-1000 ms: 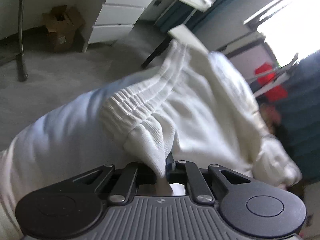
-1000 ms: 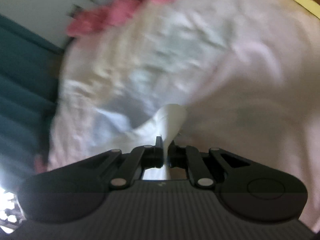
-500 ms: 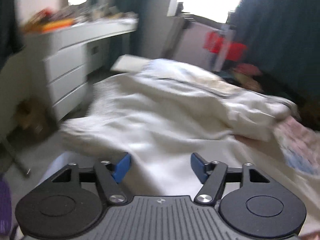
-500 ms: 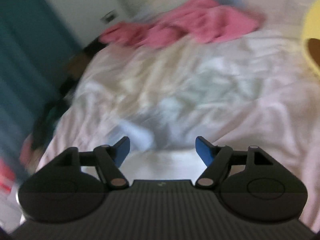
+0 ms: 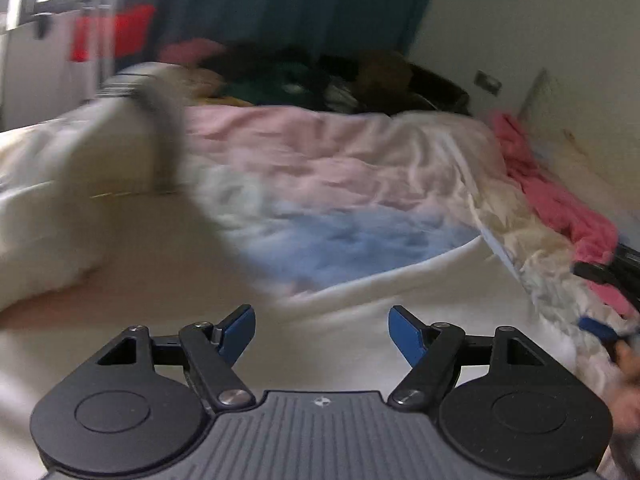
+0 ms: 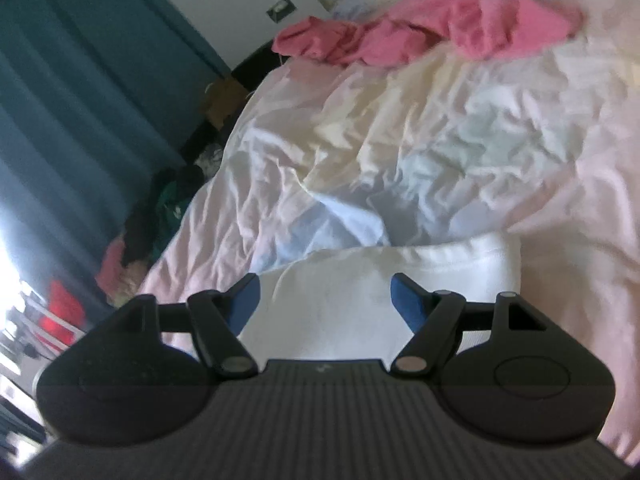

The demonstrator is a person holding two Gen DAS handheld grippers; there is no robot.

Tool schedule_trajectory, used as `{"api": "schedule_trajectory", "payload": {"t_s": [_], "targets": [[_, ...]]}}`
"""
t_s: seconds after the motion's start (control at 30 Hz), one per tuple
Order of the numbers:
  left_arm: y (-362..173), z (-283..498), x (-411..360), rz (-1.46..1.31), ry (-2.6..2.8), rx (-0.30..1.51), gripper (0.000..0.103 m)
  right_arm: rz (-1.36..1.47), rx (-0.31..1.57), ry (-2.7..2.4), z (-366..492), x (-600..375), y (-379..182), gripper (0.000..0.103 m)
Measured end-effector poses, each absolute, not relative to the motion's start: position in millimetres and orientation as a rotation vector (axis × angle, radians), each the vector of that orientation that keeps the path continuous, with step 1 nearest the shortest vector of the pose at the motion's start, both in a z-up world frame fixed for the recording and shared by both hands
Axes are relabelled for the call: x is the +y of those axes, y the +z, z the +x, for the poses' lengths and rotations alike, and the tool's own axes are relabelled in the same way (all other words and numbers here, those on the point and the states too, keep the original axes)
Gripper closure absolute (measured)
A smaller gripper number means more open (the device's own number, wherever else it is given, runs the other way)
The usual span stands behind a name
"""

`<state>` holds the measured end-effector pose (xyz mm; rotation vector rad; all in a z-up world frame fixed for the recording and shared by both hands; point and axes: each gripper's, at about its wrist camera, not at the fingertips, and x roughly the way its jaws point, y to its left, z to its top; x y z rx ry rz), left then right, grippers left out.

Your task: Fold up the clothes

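1. Bedding fills both views: a crumpled pastel duvet runs up to a dark heap of clothes under the teal curtain, and bare white fabric lies ahead of the left gripper, whose blue pads are spreading apart with nothing between them
2. The right gripper stands wide, gripping nothing; the white garment lies flat beneath it at lower centre, its far edge against the duvet
3. The left view alone shows a bulky cream bundle at the left edge and the other gripper at the right edge; only the right view gives the pink garment whole, at upper right
4. The left view is smeared; a grey streak across the cream bundle cannot be identified, and the dark heap's items blur together
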<state>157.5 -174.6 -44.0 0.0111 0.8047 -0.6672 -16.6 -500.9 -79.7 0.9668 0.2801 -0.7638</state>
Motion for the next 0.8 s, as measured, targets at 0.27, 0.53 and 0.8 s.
{"api": "schedule_trajectory", "payload": {"t_s": [0.27,0.53,0.8], "targets": [[-90,237,-328,-0.029,-0.830,0.934,0.026,1.105,0.161,-0.870,-31,-530,-109,0.027],[-139,279,-437,-0.142,-1.042,1.288,0.033,1.159,0.174,-0.900,-18,-544,-129,0.027],[-135,244,-499,0.119,-1.159,1.158,0.083,1.132,0.147,-0.918,-17,-545,-130,0.027]]}}
